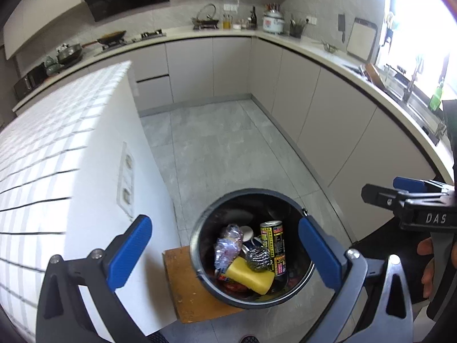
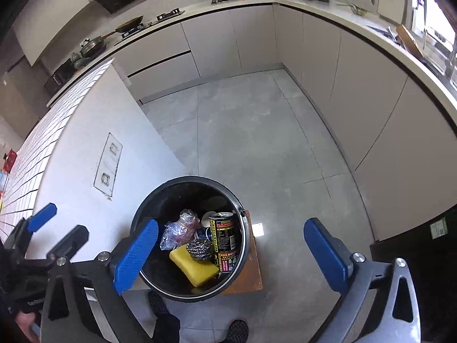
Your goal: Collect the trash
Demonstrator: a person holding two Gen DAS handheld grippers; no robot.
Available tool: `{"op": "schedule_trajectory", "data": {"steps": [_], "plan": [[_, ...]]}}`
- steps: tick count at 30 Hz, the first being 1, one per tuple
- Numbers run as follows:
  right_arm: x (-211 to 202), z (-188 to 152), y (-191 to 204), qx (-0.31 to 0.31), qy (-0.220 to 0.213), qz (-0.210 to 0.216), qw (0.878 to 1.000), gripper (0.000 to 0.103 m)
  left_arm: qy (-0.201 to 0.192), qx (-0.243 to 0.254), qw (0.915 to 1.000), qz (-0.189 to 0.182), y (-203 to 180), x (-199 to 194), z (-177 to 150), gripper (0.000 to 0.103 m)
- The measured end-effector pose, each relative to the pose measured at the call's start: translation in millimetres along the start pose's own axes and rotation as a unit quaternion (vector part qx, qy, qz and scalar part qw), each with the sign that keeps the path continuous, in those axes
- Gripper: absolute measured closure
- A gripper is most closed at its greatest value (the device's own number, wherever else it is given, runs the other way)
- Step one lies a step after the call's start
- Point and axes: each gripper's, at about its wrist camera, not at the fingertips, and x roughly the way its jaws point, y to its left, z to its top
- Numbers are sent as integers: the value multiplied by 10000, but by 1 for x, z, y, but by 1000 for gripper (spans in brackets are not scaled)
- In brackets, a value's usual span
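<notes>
A round black trash bin (image 1: 200, 245) (image 2: 142, 211) stands on a low wooden stool (image 1: 182, 285) (image 2: 254, 271) beside a white island. Inside lie a yellow sponge (image 1: 252, 277) (image 2: 194, 267), a steel wool ball (image 1: 258, 257) (image 2: 200, 249), a black and yellow can (image 1: 274, 245) (image 2: 224, 237) and crumpled clear plastic (image 1: 227, 245) (image 2: 178, 230). My left gripper (image 1: 225, 254) is open and empty above the bin. My right gripper (image 2: 231, 257) is open and empty above the bin's right rim; it also shows in the left wrist view (image 1: 380, 193).
The white tiled island (image 1: 57, 148) (image 2: 85, 131) stands at the left. Grey floor (image 1: 228, 148) (image 2: 257, 131) stretches ahead to an L-shaped counter (image 1: 285, 38) (image 2: 314, 5) with pans, a rice cooker and a sink. The person's feet (image 2: 237, 330) are below the bin.
</notes>
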Motion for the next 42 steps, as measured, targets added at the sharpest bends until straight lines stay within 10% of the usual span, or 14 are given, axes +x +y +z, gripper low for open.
{"op": "schedule_trajectory", "data": {"steps": [19, 42], "plan": [[-189, -108, 125, -1001, -705, -97, 9924, 0, -756, -664, 9929, 638, 61, -214, -74, 0], [-250, -150, 168, -1138, -1078, -53, 9876, 0, -1120, -592, 9909, 453, 67, -252, -103, 0]]}}
